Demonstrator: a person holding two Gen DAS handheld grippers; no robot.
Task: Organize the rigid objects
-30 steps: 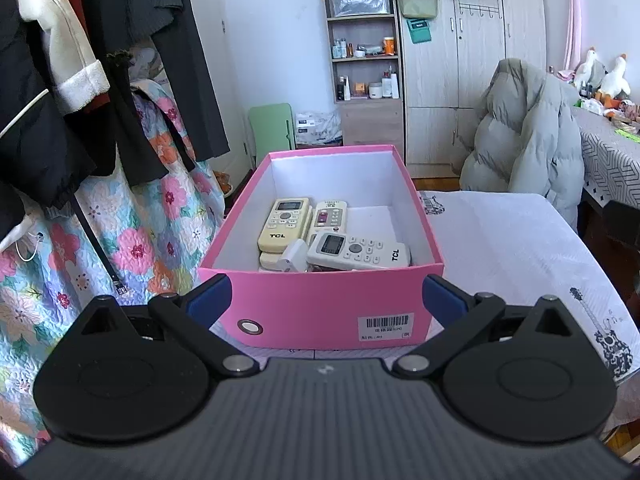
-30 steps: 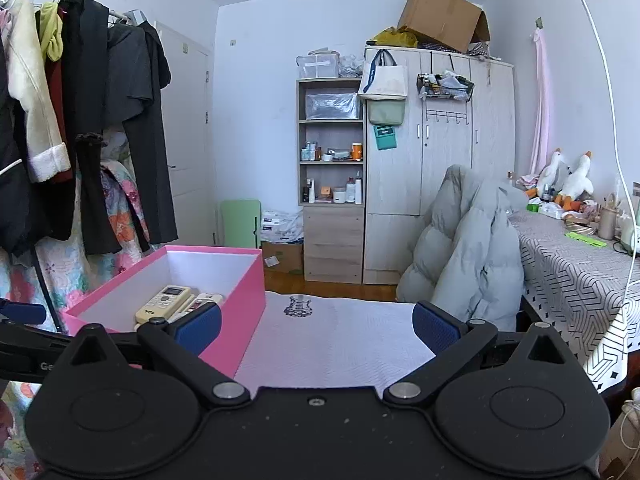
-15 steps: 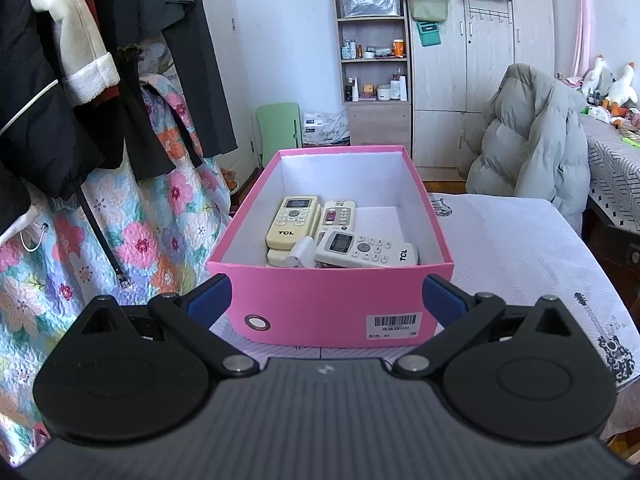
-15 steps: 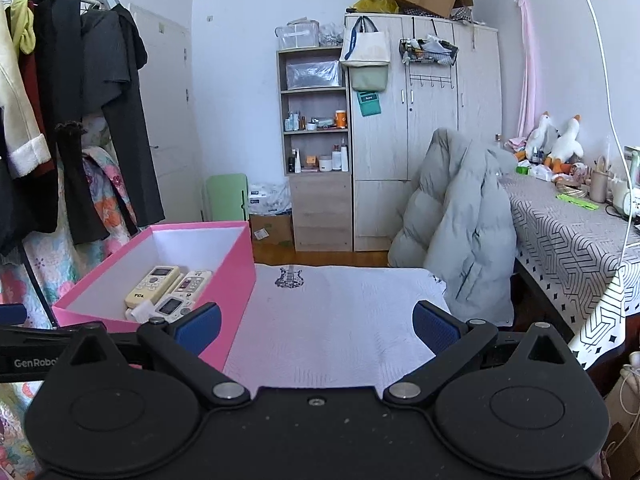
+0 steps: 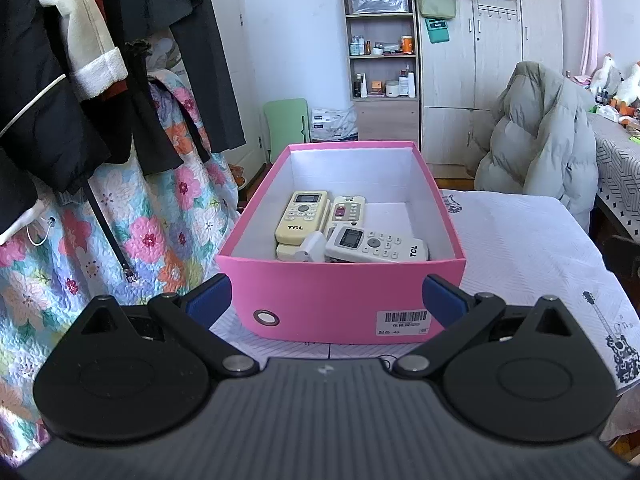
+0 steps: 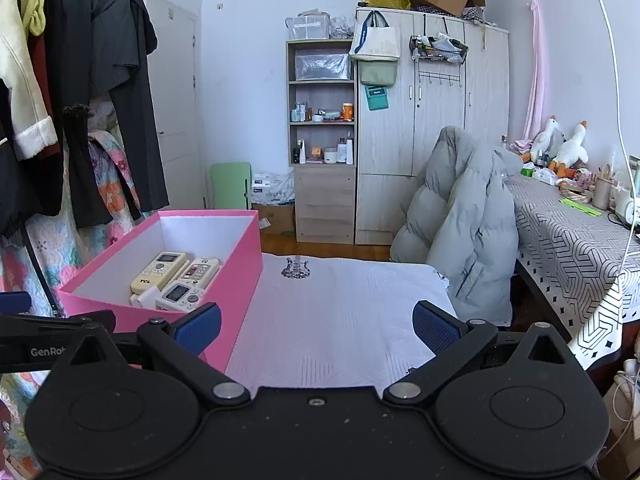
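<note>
Several remote controls [image 5: 352, 236] were seen lying in a pink box [image 5: 340, 304] on the bench [image 6: 340, 308]. Both grippers' fingers were spread wide, empty; any last remote should be laid flat.

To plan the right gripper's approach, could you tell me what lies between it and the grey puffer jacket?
Only bare white tablecloth lies between the right gripper and the grey puffer jacket, per the right wrist view.
</note>
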